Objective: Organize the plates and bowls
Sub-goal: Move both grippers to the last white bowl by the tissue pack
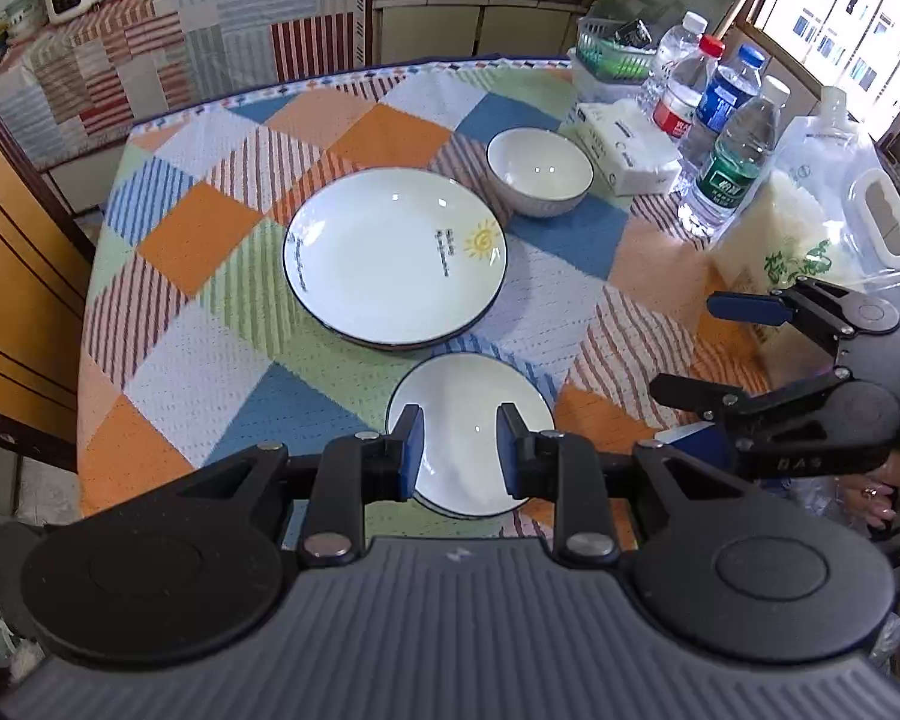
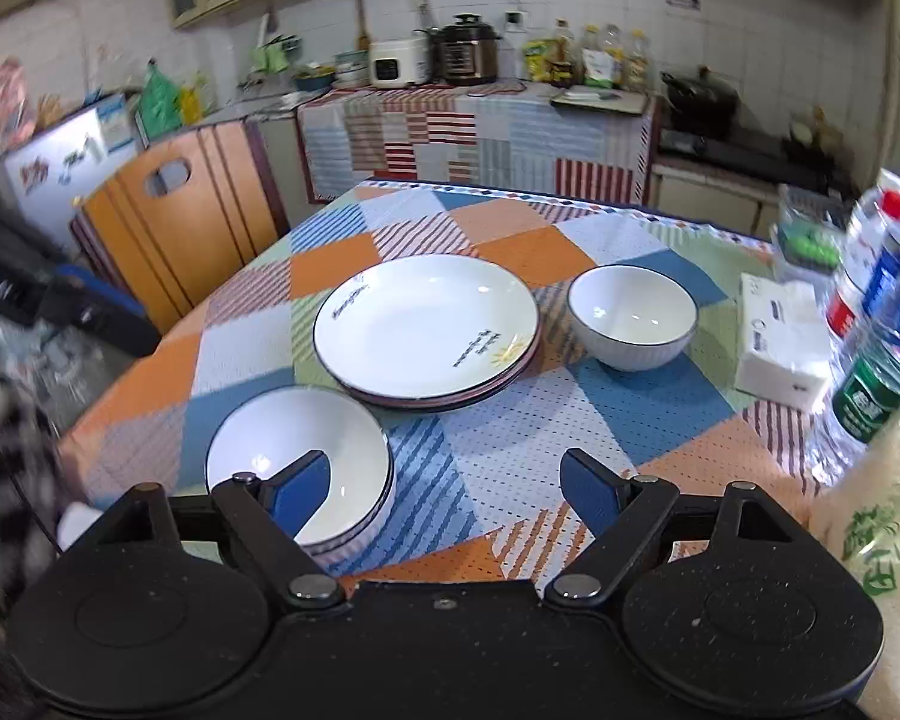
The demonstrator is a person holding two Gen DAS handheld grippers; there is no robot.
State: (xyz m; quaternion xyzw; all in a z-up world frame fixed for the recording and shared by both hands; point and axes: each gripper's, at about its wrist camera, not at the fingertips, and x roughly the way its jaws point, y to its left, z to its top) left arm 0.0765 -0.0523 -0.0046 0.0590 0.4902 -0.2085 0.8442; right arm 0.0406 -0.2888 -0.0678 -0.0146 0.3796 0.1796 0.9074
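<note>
On the patchwork tablecloth [image 1: 222,300] the big plates [image 1: 395,255] sit stacked in the middle, at least two deep judging by the rims showing in the right wrist view, with a lone bowl [image 1: 539,171] at their 1 o'clock and a short stack of small dishes [image 1: 471,420] just off their 6 o'clock edge, near the table's front. The left gripper [image 1: 459,450] hovers over that small stack with its jaws spread partway and nothing between them; whether it is above the dishes or level with them cannot be told. The right gripper [image 2: 444,489] hangs at the stack's 3 o'clock, jaws spread wide and holding nothing. The likely step is gathering like with like, so the lone bowl [image 2: 633,315] probably belongs with the small dishes [image 2: 300,456], or the reverse. To do it well, take one piece by its rim, with one pad inside and one outside the wall, seated deep enough that glazed ware cannot slip. Lift straight up before carrying across. Keep clear of the water bottles [image 1: 732,162] and tissue pack [image 1: 627,147] crowding the table's 2 o'clock side. Lower it level and centred, and release only once it has settled.
</note>
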